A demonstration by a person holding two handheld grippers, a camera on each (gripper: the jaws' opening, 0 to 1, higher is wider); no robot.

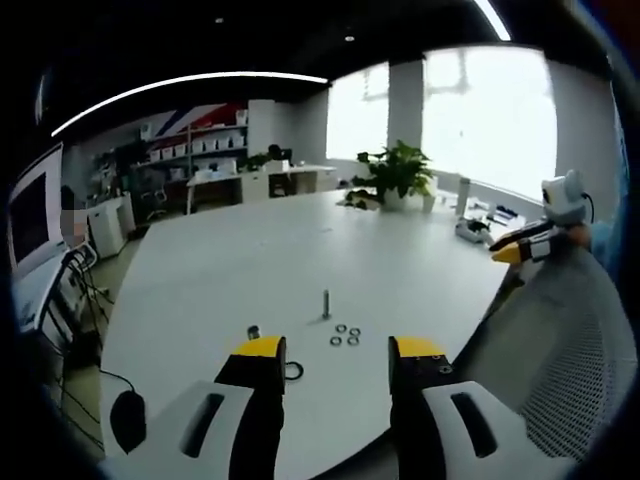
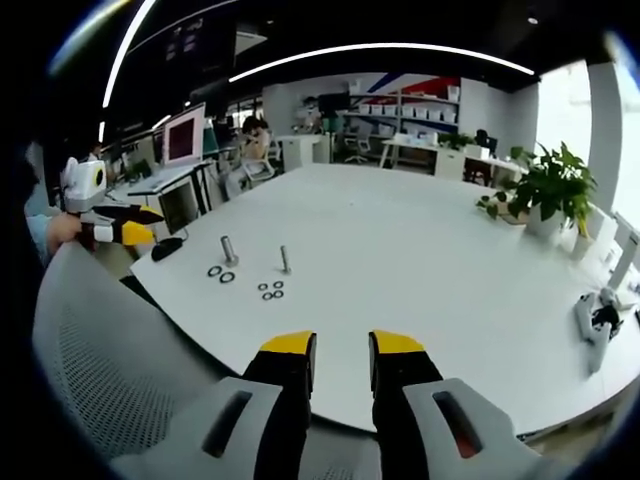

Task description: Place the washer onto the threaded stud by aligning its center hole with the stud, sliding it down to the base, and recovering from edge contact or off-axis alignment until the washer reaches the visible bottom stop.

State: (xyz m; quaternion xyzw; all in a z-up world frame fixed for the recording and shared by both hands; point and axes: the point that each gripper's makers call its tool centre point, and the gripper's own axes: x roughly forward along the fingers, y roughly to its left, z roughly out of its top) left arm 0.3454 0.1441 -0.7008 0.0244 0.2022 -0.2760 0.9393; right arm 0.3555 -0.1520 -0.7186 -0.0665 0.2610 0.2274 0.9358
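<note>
A thin threaded stud [image 1: 326, 303] stands upright on the white table [image 1: 250, 270]. Several small washers [image 1: 345, 336] lie just in front of it. My left gripper [image 1: 338, 352] hovers near the table's edge, open with nothing between its jaws, short of the washers. In the right gripper view the stud [image 2: 285, 260] and washers [image 2: 270, 290] lie far ahead to the left. My right gripper [image 2: 342, 350] is open and empty, held over the table's near edge [image 2: 480, 330]. Each gripper appears at the side of the other's view: the right one [image 1: 522, 246] and the left one [image 2: 118, 232].
A short thick bolt [image 2: 229, 248] stands left of the stud with two larger rings [image 2: 220, 273] beside it. A grey mesh chair back [image 2: 110, 340] rises between the grippers. A potted plant [image 1: 398, 172] and small devices [image 2: 595, 320] sit on the table's far parts.
</note>
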